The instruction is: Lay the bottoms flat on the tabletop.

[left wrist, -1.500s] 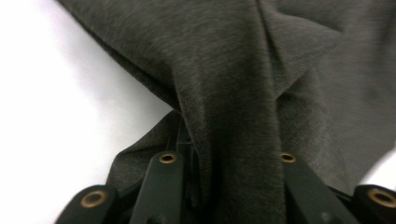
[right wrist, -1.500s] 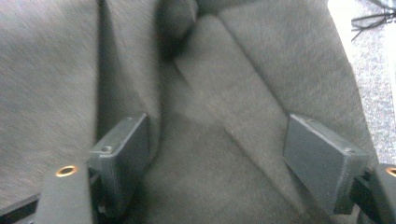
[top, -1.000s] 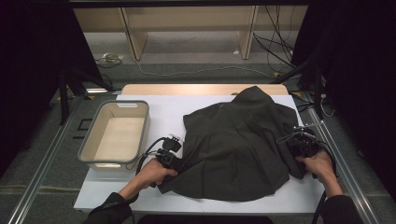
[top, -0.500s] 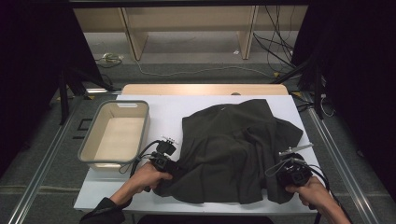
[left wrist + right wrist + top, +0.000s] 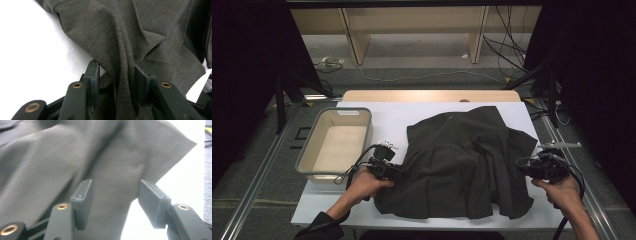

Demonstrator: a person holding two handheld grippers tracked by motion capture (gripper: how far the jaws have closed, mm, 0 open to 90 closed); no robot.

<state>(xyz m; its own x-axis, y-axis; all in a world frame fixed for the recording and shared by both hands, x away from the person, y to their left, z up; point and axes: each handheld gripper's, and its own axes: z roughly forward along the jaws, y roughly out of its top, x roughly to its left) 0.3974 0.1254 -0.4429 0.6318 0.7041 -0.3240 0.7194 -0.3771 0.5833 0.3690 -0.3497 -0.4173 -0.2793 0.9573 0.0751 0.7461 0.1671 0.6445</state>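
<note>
In the high view we see the dark garment (image 5: 467,162) lying crumpled on the white table sheet (image 5: 422,117), right of the beige bin (image 5: 337,145). We hold the left gripper (image 5: 393,171) at the garment's left edge and the right gripper (image 5: 532,167) at its right edge. In the left gripper view a bunched fold of the garment (image 5: 125,75) runs between the jaws, which have just been opening; the fold fills most of the gap, and we cannot tell whether the pads press on it. In the right gripper view the jaws have just been opening and stand spread, and the garment's corner (image 5: 112,195) lies between them, clear of the right pad.
</note>
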